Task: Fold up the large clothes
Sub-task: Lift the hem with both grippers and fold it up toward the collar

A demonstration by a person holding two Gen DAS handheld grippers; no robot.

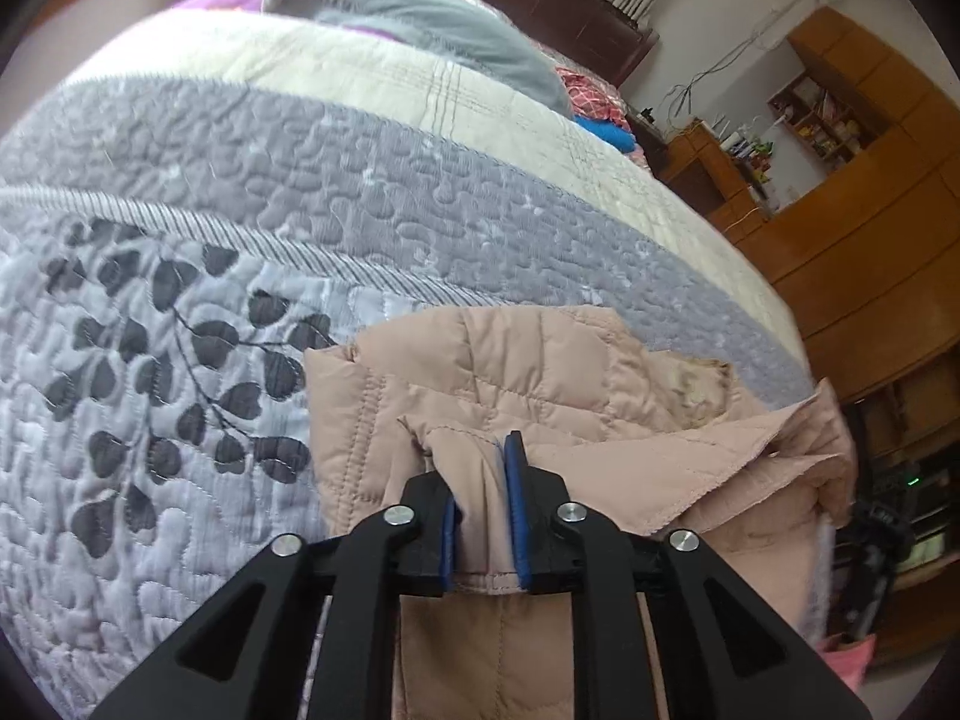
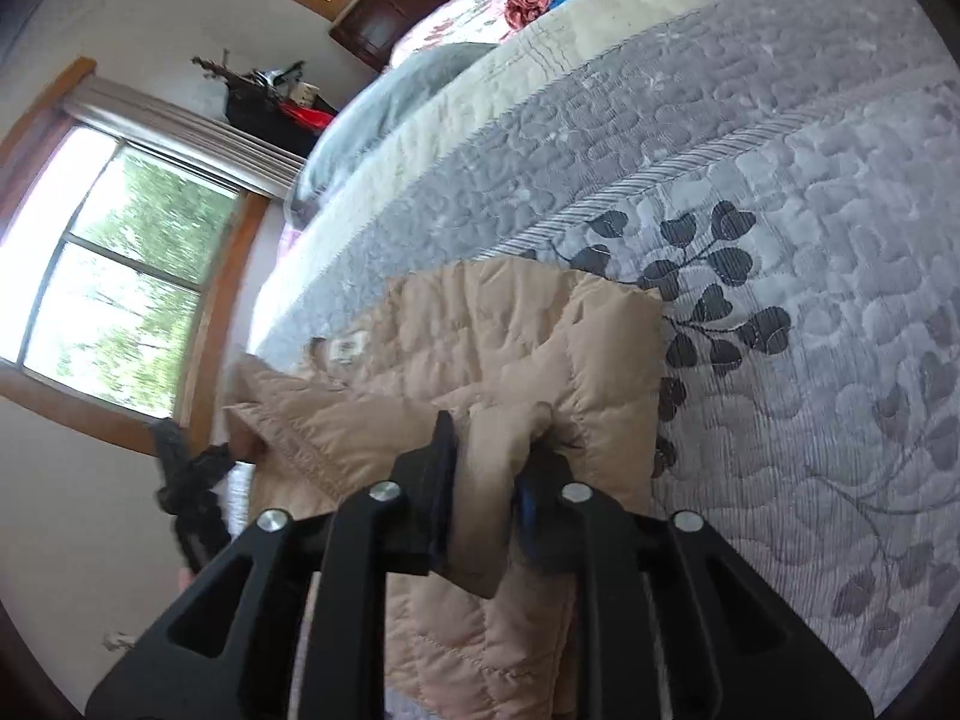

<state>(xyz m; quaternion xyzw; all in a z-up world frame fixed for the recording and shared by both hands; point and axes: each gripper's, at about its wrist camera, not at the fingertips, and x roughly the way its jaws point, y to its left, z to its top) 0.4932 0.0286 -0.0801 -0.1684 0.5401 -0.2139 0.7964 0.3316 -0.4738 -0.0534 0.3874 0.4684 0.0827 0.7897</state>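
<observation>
Quilted pink jacket (image 1: 528,384): fold pinched by left gripper (image 1: 483,510) and right gripper (image 2: 489,480), narrow jaws; lay flat on bedspread (image 1: 240,180) evenly before release.

No text, brand, number or sign can be read in either view. The one thing that carries print is a small white label (image 2: 350,348) sewn inside the pink quilted jacket (image 2: 492,336), seen from the right wrist camera; its marks are too small and blurred to make out. In the left wrist view, the packages on the wooden shelf (image 1: 825,120) at the far wall are also too small to read.
</observation>
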